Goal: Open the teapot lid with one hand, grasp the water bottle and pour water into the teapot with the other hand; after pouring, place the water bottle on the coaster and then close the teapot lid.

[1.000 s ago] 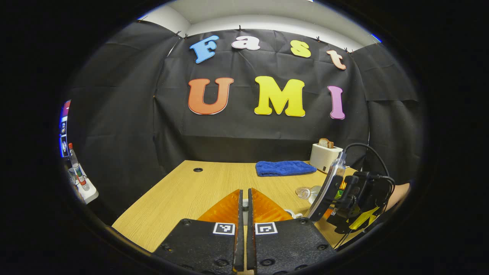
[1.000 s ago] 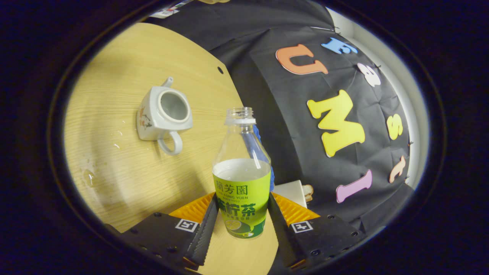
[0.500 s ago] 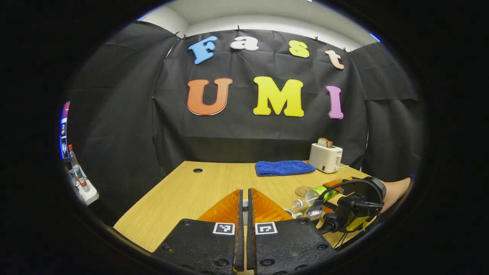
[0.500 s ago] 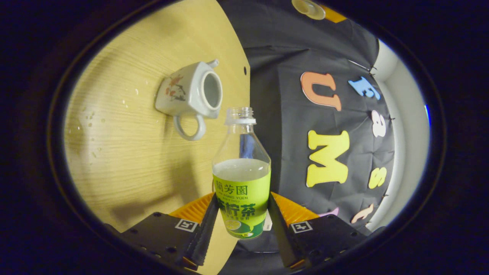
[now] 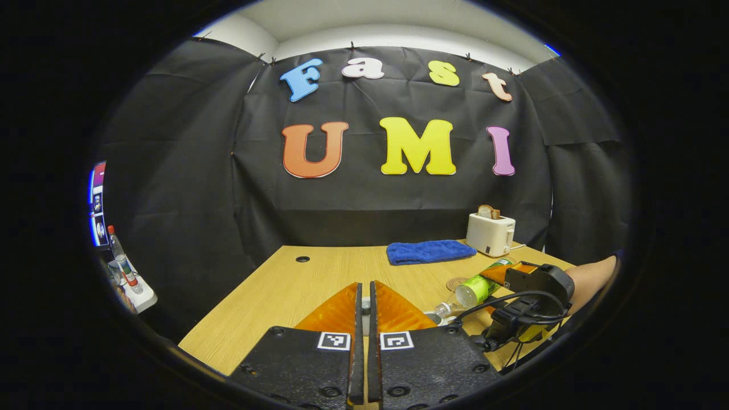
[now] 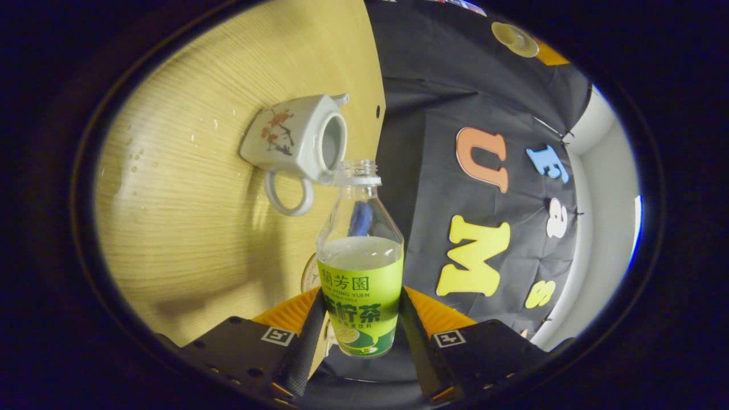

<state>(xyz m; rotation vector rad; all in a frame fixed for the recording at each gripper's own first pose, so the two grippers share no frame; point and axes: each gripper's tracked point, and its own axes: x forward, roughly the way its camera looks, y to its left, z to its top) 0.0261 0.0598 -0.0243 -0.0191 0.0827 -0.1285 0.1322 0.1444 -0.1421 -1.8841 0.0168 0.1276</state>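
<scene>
Wooden table [image 6: 188, 228]: right gripper [image 6: 359, 330] fingers clamp the water bottle [image 6: 360, 267] by the open teapot [image 6: 296, 142]; left gripper [image 5: 364, 336] fingers pressed together.

even overhead light, bright on the wooden table [image 6: 228, 85]; soft shadows fall across it. both views stay sharp at centre, with strong fisheye bending toward the edges.

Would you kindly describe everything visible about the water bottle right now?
The water bottle is clear plastic with a green label, uncapped and partly full. The right gripper clamps it at the label, both fingers pressing its sides. It is tipped over sideways, its open mouth right beside the lidless white teapot.
</scene>
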